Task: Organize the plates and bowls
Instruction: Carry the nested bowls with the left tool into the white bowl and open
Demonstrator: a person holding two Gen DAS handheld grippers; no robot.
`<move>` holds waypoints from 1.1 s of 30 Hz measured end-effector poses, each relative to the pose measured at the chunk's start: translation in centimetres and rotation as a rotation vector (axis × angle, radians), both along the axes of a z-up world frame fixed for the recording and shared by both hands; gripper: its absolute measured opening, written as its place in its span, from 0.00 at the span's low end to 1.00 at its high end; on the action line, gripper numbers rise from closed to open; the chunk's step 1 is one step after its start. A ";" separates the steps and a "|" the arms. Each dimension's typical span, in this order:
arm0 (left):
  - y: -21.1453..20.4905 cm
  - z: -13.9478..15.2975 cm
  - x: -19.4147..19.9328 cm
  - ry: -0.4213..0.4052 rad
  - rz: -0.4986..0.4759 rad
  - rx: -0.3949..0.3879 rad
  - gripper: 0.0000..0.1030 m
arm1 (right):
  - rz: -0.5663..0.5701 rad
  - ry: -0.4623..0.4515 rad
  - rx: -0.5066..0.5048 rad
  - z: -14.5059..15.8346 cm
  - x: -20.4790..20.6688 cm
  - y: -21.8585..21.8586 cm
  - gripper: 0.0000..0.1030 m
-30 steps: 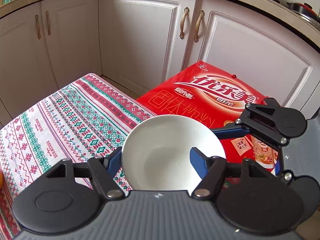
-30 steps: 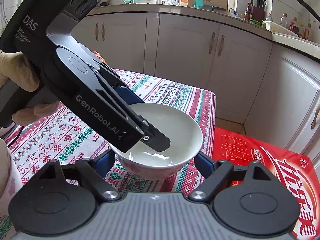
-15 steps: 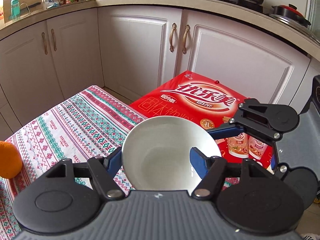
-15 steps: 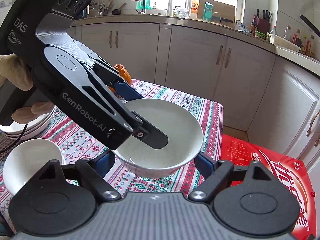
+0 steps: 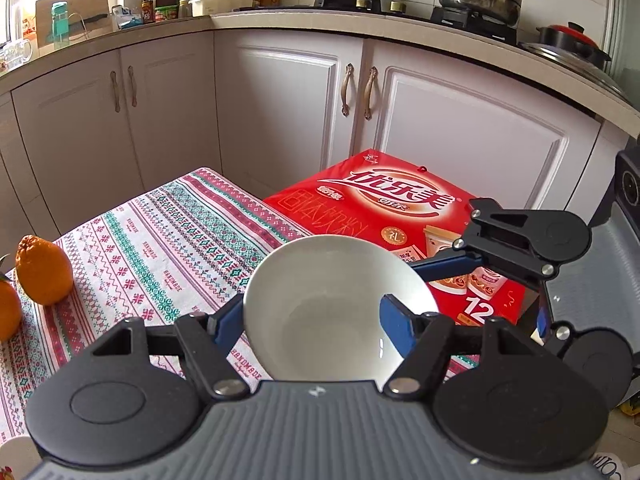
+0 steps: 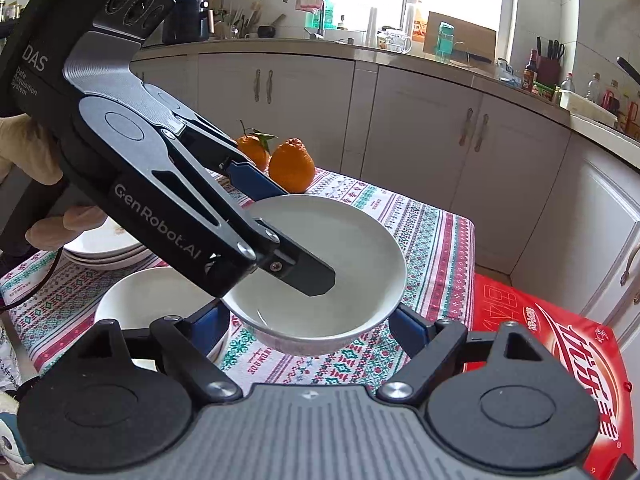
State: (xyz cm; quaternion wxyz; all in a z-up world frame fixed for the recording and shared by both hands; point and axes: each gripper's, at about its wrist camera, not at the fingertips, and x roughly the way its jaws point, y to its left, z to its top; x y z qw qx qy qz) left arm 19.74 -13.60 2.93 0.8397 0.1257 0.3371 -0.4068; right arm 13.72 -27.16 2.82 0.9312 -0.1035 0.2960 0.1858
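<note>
**Bowl gripped by both tools above the table edge**

Visibility is being limited in several places. In the left wrist view, the lower part of the bowl [image 5: 340,304] is being hidden behind the tool body. The left gripper [image 5: 316,316] is clamping the bowl, one blue pad outside the wall and one pad inside against the rim. In the right wrist view, the right gripper [image 6: 308,324] is straddling the bowl's base; whether its blue pads are pressing on the wall cannot be told.

The bowl is smooth, glossy, white and round, and is hanging clear above the tablecloth [image 6: 420,232], near the table's edge. The cloth is showing woven bands of red, green and white with the word "HANDMADE". A second white bowl [image 6: 152,296] and a stack of plates [image 6: 104,248] are being partly covered by the left tool. Two dimpled oranges [image 6: 291,166] are sitting further back.

Readable writing: "GenRobot.AI" and "DAS" on the left tool; "12" on the red box [image 5: 384,208] beside the table.
</note>
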 end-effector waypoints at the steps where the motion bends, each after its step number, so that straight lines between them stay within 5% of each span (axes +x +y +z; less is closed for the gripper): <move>1: 0.3 0.1 -0.3 0.000 0.005 -0.003 0.68 | 0.006 -0.001 0.000 0.1 -0.3 0.2 0.87; 33: 8.3 -2.3 -4.2 0.056 0.156 -0.001 0.69 | 0.184 0.096 0.029 -1.8 -2.2 6.6 0.87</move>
